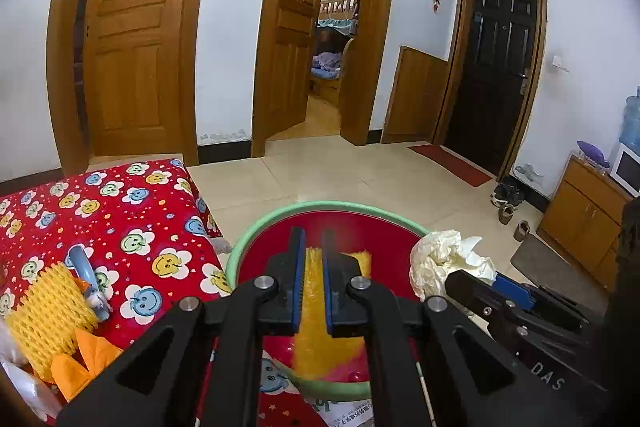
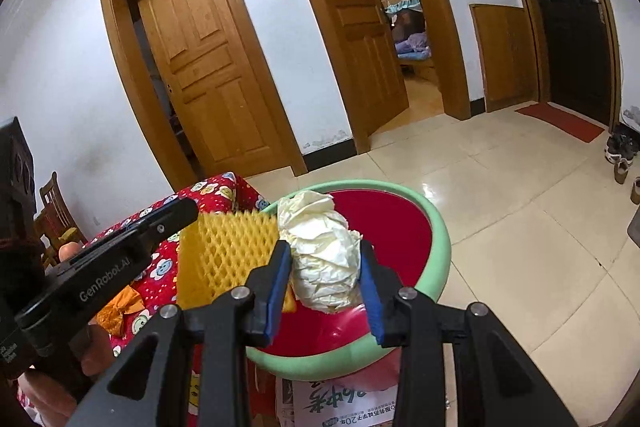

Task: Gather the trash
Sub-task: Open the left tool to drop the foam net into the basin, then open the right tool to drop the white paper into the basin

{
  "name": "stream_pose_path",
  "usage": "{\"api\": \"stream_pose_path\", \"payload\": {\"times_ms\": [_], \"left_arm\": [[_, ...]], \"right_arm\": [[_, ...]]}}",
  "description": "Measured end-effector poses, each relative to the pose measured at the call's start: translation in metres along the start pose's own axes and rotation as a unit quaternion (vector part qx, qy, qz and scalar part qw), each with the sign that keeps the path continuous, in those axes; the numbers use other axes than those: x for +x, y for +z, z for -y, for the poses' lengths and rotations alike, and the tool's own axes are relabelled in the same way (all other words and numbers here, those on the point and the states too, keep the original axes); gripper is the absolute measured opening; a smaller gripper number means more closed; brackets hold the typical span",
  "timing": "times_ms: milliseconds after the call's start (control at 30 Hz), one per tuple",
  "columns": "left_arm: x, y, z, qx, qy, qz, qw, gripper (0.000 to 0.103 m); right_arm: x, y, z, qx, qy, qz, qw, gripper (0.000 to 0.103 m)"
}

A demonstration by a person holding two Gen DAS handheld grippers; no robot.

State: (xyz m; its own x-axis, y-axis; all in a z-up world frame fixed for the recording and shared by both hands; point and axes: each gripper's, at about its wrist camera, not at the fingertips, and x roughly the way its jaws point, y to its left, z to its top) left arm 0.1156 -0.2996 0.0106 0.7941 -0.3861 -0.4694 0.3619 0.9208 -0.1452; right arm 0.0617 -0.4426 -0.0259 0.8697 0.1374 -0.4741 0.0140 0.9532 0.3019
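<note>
A red basin with a green rim (image 1: 320, 206) (image 2: 440, 247) sits at the edge of a table covered in a red smiley-flower cloth (image 1: 140, 211). My left gripper (image 1: 313, 239) (image 2: 188, 213) is shut on a yellow foam fruit net (image 1: 316, 327) (image 2: 224, 251) and holds it above the basin's left half. Just to its right, my right gripper (image 2: 324, 247) (image 1: 476, 279) is shut on a crumpled ball of white paper (image 2: 320, 259) (image 1: 440, 255), also over the basin. The basin's red bottom shows beneath both.
On the cloth to the left lie a second yellow foam net (image 1: 44, 311), orange wrappers (image 1: 92, 355) and a grey piece (image 1: 86, 267). A newspaper (image 2: 340, 403) lies under the basin. Beyond are a tiled floor (image 1: 340, 167), wooden doors and a low cabinet (image 1: 584, 211).
</note>
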Motion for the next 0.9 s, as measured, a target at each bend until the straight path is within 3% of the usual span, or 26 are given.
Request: {"api": "stream_pose_path", "payload": {"times_ms": [100, 167, 300, 367, 400, 500, 633, 900], "left_arm": [[0.000, 0.000, -0.002, -0.004, -0.003, -0.003, 1.0000, 0.014], [0.001, 0.000, -0.002, -0.006, -0.006, -0.005, 0.9999, 0.029], [0.002, 0.000, -0.004, -0.009, -0.013, -0.007, 0.9998, 0.037], [0.001, 0.000, -0.005, -0.011, -0.012, -0.005, 0.9998, 0.054], [0.000, 0.000, -0.005, -0.013, -0.013, -0.004, 0.9998, 0.057], [-0.002, 0.001, -0.007, -0.016, -0.013, -0.002, 0.9998, 0.058], [-0.003, 0.000, -0.012, -0.022, -0.004, -0.005, 0.9997, 0.068], [-0.012, -0.003, -0.024, -0.042, 0.022, 0.005, 0.9989, 0.070]], "right_arm": [[0.000, 0.000, 0.004, 0.007, 0.001, -0.002, 1.000, 0.037], [0.000, 0.000, 0.004, 0.007, 0.001, -0.002, 1.000, 0.037], [0.001, 0.000, 0.004, 0.005, 0.002, -0.004, 1.000, 0.037], [0.003, 0.001, 0.002, 0.003, 0.002, -0.008, 1.000, 0.038], [0.004, 0.003, 0.000, 0.002, 0.003, -0.009, 1.000, 0.038], [0.004, 0.002, 0.000, -0.001, 0.002, -0.011, 1.000, 0.038], [0.005, 0.003, -0.001, 0.000, 0.006, -0.014, 1.000, 0.038], [0.028, 0.011, -0.015, -0.009, 0.019, -0.024, 0.999, 0.038]]}}
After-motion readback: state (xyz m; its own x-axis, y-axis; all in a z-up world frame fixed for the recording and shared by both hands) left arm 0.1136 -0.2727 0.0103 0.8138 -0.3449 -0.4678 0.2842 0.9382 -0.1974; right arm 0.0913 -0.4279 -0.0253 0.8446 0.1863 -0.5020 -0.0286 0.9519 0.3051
